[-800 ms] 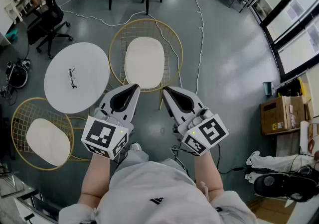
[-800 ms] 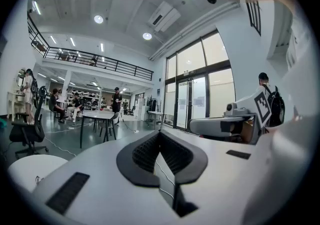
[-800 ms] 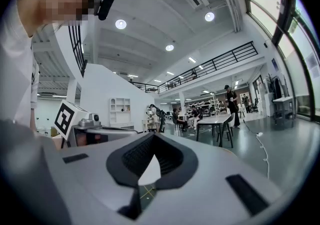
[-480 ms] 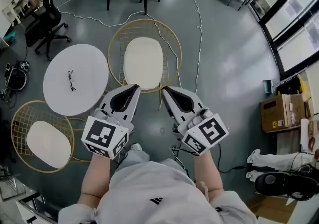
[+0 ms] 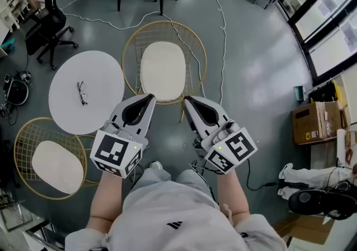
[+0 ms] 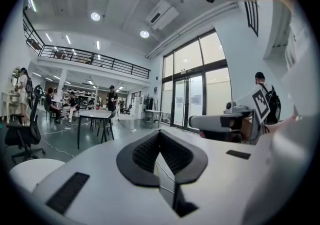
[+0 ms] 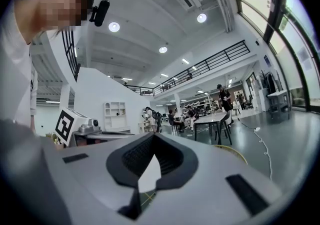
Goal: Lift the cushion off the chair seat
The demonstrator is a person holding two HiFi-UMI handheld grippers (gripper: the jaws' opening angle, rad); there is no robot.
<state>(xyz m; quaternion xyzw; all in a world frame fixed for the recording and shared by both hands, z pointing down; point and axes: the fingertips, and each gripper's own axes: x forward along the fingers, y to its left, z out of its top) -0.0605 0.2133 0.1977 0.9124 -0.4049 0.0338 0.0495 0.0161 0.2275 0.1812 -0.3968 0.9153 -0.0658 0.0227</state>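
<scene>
The approach to the cushion (image 5: 163,70) is being judged as the step in hand, and no contact is being made yet. The cushion is lying flat in the middle of the seat of the gold wire chair (image 5: 127,49), with bare wire showing all round it. The left gripper (image 5: 149,99) and the right gripper (image 5: 187,100) are being held side by side and roughly level over the near edge of the seat; their height above it is not being shown by the head view. In each gripper view the jaws are being held fully together with nothing between them. For a sound lift, it is being advised that both pairs of jaws be opened wide before any descent, that one be brought to the cushion's left edge and the other to its right, and that only the padding be pinched, the wire beneath being left clear. A soft pad is being expected to sag, so an even, level raise is being recommended. Whether ties are fastening the cushion to the seat cannot be told. The round table (image 5: 100,77) bearing glasses (image 5: 82,92) is being noted just beside the chair's left edge.
</scene>
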